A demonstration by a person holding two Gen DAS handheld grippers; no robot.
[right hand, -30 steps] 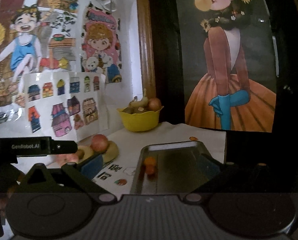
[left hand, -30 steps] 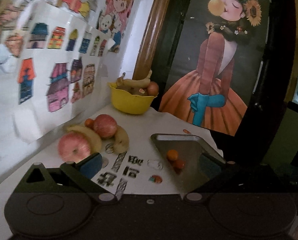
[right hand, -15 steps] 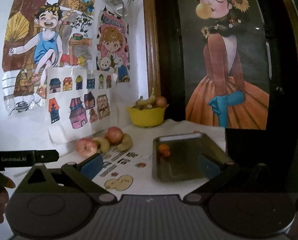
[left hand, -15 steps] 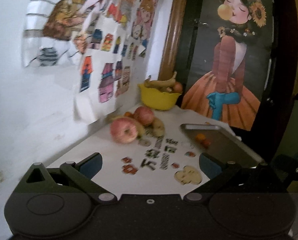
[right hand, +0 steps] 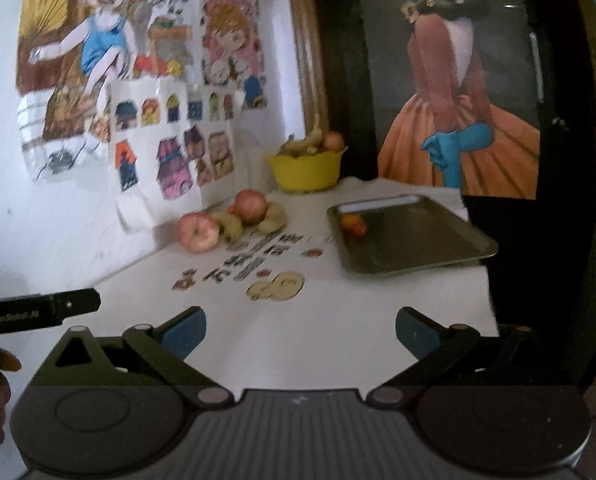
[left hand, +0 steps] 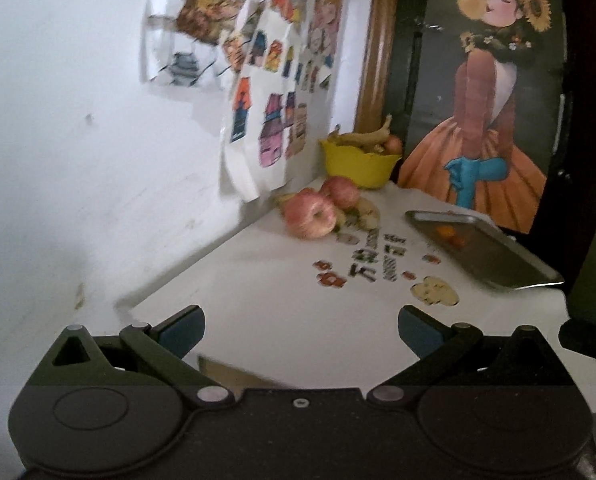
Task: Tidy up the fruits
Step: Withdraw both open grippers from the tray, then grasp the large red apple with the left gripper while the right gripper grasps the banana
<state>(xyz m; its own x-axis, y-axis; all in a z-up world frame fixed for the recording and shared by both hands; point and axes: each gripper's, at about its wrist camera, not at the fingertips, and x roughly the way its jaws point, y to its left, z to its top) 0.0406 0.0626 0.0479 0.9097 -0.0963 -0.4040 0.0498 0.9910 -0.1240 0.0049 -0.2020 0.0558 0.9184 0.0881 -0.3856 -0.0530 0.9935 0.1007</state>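
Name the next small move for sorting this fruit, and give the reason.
Probably bring the left tongs forward to the nearest apple. Both the left tongs and the right tongs are open, empty and well short of the fruit. That apple lies loose on the table beside another apple and bananas, while the metal tray holds only small orange fruits.

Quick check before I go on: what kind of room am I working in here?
Probably a home, perhaps a child's corner: coloured children's drawings taped to the wall, a yellow fruit bowl and loose apples on a white table covered in stickers.
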